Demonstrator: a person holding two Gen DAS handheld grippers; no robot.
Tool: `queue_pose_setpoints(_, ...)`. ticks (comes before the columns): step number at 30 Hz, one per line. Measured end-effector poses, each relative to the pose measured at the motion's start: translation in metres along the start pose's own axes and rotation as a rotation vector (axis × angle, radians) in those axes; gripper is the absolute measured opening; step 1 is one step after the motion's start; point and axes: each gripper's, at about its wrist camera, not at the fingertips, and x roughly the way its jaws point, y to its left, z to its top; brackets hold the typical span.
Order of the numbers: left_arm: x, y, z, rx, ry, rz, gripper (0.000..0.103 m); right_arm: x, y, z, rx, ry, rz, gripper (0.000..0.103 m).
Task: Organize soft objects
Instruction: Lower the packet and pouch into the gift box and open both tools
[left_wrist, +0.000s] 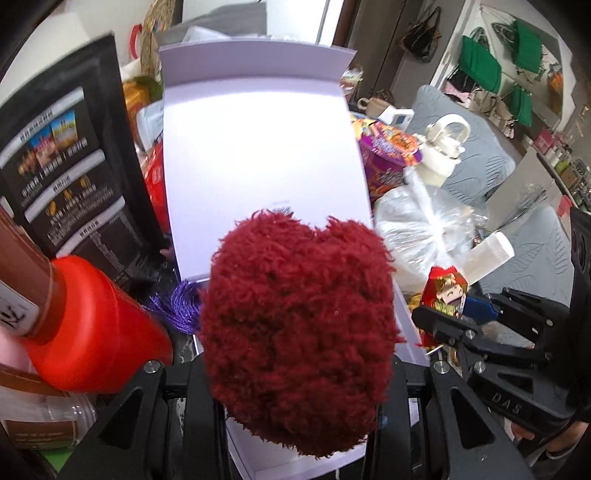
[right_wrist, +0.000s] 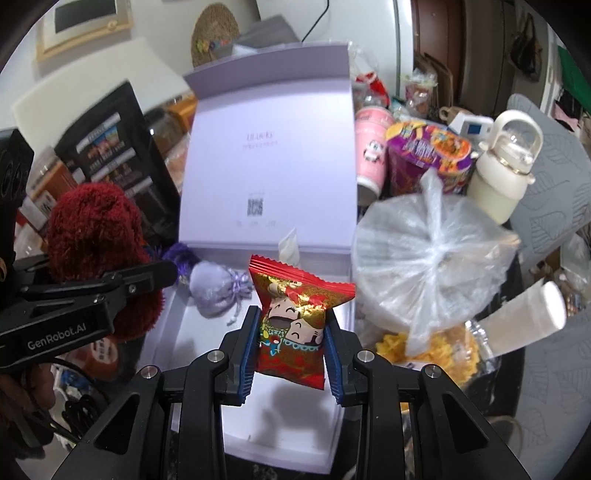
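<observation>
We hold a fuzzy dark red heart pillow (left_wrist: 299, 328) and a shiny red snack packet (right_wrist: 295, 325), fingers clamped on each, over the open pale purple box (right_wrist: 266, 424); next we lower and let go

An open box (right_wrist: 258, 387) is sitting centrally, its lid (right_wrist: 269, 166) standing up behind it. A pouch (right_wrist: 218, 291) is lying inside at the back left. A tied bag (right_wrist: 432, 266) is resting right of the box, cups (right_wrist: 369, 151) standing behind it.

Your bench (right_wrist: 495, 384) is dark and crowded: the open lilac box (right_wrist: 266, 435) sits mid-bench, black pouch (right_wrist: 114, 147) to its left, tied clear bag (right_wrist: 432, 258) and purple noodle cup (right_wrist: 428, 158) to its right.
</observation>
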Motion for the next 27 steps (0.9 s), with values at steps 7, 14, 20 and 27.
queue_pose_setpoints(7, 0.031, 0.011, -0.013, -0.030, 0.058, 0.025, 0.034, 0.035, -0.001, -0.015, 0.027, 0.069, 0.008, 0.031)
queue_pose_setpoints(14, 0.059, 0.019, -0.032, -0.059, 0.137, 0.025, 0.034, 0.058, -0.003, -0.028, 0.041, 0.123, 0.004, 0.031)
queue_pose_setpoints(20, 0.075, 0.022, -0.042, -0.078, 0.178, 0.026, 0.034, 0.073, -0.004, -0.035, 0.028, 0.154, -0.008, 0.032)
queue_pose_setpoints(27, 0.092, 0.024, -0.048, -0.095, 0.219, 0.034, 0.034, 0.081, -0.007, -0.040, 0.029, 0.173, -0.003, 0.032)
